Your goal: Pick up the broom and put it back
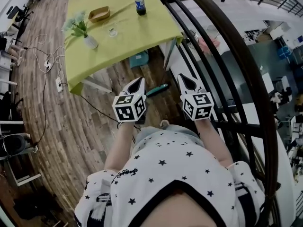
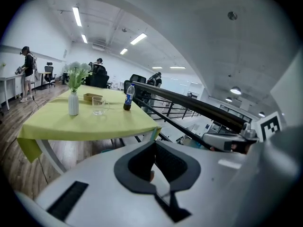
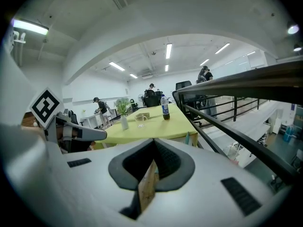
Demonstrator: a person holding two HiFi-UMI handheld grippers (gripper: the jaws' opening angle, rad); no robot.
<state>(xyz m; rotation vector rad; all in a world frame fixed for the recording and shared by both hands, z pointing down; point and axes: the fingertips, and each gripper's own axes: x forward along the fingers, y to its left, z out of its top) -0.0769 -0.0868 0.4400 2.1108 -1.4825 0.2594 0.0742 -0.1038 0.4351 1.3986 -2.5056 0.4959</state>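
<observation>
Down on the wooden floor [image 1: 71, 126] lies the broom [image 1: 157, 90]. As far as it shows, it is a dark green bar, flat and slanted, with its right end a little farther from the person. In the head view it appears between the tips of the two grippers, but it is on the floor below them and neither one touches it. The left gripper [image 1: 138, 81] has its fingers pressed together with nothing between them, and in its own view the dark pads [image 2: 137, 169] meet at the tip. The right gripper [image 1: 187, 78] is likewise closed and empty, and its pads [image 3: 171, 167] leave only a thin slit. Both point forward and a little down, side by side and apart from each other. Just beyond the broom begins the table [image 1: 142, 30] with a yellow-green cloth. A white leg [image 1: 168, 56] stands under its near right corner and a teal box [image 1: 138, 59] sits under it. On the cloth stand a bottle [image 1: 139, 1], a glass [image 1: 112, 31], a vase with flowers [image 1: 90, 42] and a shallow basket [image 1: 99, 14], all away from the near edge. To the right, a dark railing [image 1: 227, 60] runs close beside the right gripper and the table corner, so the room on that side is narrow. To the left the floor is wide, crossed only by cables [image 1: 44, 103] and a power strip [image 1: 58, 83] near the table's left corner.
</observation>
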